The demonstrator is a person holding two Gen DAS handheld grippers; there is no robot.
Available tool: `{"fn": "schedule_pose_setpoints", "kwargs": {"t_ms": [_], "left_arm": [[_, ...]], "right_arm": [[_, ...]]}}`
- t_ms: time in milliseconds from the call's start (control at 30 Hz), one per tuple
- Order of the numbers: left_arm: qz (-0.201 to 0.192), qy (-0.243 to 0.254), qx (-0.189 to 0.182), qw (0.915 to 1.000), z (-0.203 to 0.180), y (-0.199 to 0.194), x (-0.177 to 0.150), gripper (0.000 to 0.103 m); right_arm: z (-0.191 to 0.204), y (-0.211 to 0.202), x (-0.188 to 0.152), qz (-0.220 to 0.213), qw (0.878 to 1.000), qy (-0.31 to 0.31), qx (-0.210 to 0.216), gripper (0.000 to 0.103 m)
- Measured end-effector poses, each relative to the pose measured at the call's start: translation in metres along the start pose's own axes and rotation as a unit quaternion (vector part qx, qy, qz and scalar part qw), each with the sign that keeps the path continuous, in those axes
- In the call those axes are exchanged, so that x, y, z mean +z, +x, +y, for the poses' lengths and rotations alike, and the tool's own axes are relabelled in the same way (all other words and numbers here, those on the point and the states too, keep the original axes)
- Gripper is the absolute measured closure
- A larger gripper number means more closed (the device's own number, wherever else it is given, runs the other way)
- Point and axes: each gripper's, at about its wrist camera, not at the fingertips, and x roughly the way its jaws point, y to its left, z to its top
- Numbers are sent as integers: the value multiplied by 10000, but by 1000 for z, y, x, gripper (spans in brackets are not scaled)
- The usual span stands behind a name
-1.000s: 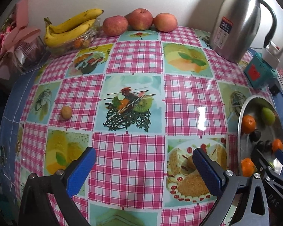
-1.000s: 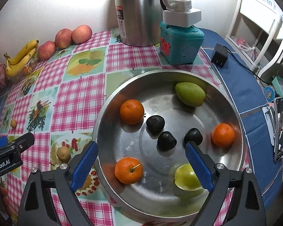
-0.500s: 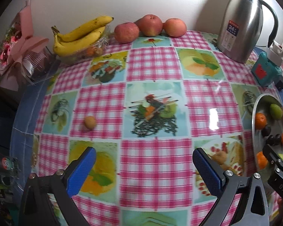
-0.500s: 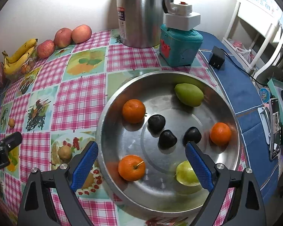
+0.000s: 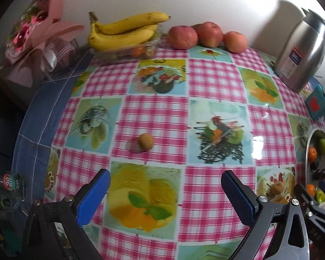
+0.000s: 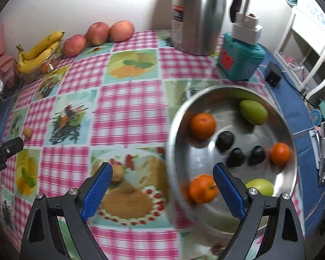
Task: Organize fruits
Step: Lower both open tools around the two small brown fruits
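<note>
A small tan fruit (image 5: 145,142) lies alone on the checked tablecloth, ahead of my open, empty left gripper (image 5: 165,192); it also shows in the right wrist view (image 6: 27,132). A second small tan fruit (image 6: 117,173) lies just beside the left finger of my open, empty right gripper (image 6: 162,185); it also shows in the left wrist view (image 5: 277,187). A steel bowl (image 6: 175,130) to the right holds three oranges (image 6: 203,125), three dark fruits (image 6: 225,139) and two green fruits (image 6: 253,112).
Bananas (image 5: 123,30) on a clear box and three apples (image 5: 182,37) line the back wall. A steel kettle (image 6: 197,15) and a teal box (image 6: 240,59) stand behind the bowl. A pink bouquet (image 5: 36,32) sits at the far left. A glass (image 5: 8,183) stands by the left edge.
My left gripper has swung left and closer to the lone tan fruit. My right gripper has shifted left off the bowl, so the second tan fruit sits by its left finger.
</note>
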Motion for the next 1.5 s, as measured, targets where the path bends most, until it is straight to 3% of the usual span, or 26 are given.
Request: {"fn": "schedule_pose_setpoints", "kwargs": {"t_ms": [200, 467, 733, 1067, 1233, 1500], "left_arm": [[-159, -189, 33, 9997, 23, -6, 4, 0], [-65, -345, -77, 9994, 41, 3, 5, 0], [94, -412, -25, 9991, 47, 22, 4, 0], [237, -486, -305, 9981, 48, 42, 9, 0], [-122, -215, -205, 9995, 51, 45, 17, 0], [-2, 210, -358, 9991, 45, 71, 24, 0]], "right_arm": [[28, 9, -2, 177, 9995, -120, 222, 9], [46, 24, -5, 380, 9986, -185, 326, 9], [48, 45, -9, 613, 9977, -165, 238, 9], [53, 60, -8, 663, 9976, -189, 61, 9], [53, 68, -7, 735, 9973, -49, -29, 9], [58, 79, 0, 769, 9970, 94, -54, 8]]}}
